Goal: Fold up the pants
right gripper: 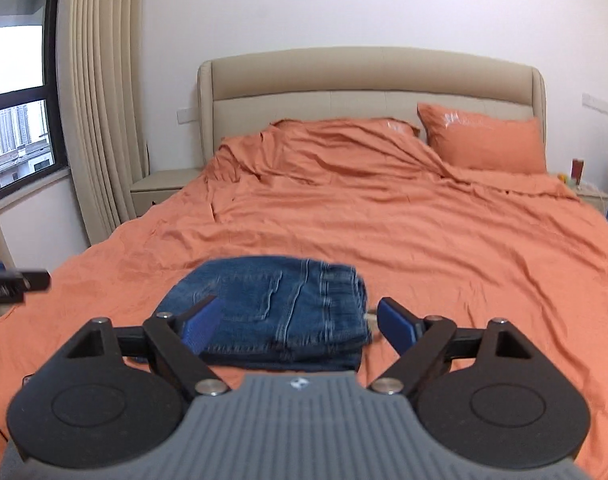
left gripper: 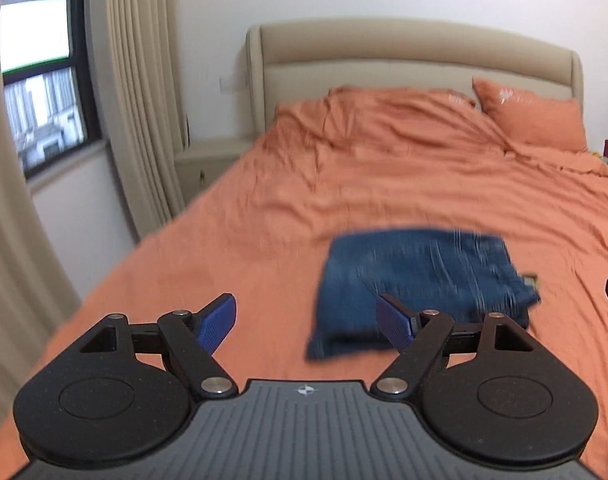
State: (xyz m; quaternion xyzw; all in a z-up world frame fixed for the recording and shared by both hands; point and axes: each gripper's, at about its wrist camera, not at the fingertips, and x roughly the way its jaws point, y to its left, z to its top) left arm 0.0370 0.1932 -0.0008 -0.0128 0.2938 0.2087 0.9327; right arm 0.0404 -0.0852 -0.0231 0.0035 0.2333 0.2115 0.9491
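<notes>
The blue jeans lie folded in a compact stack on the orange bed sheet. In the left wrist view they sit ahead and to the right of my left gripper, which is open and empty above the sheet. In the right wrist view the jeans lie just ahead of my right gripper, which is open and empty, its blue pads standing wide on either side of the stack's near edge. The left gripper's tip shows at the left edge of the right wrist view.
The bed has a beige padded headboard and an orange pillow at the far right. A bedside table stands at the far left beside beige curtains and a window. Small items stand on a stand at the right.
</notes>
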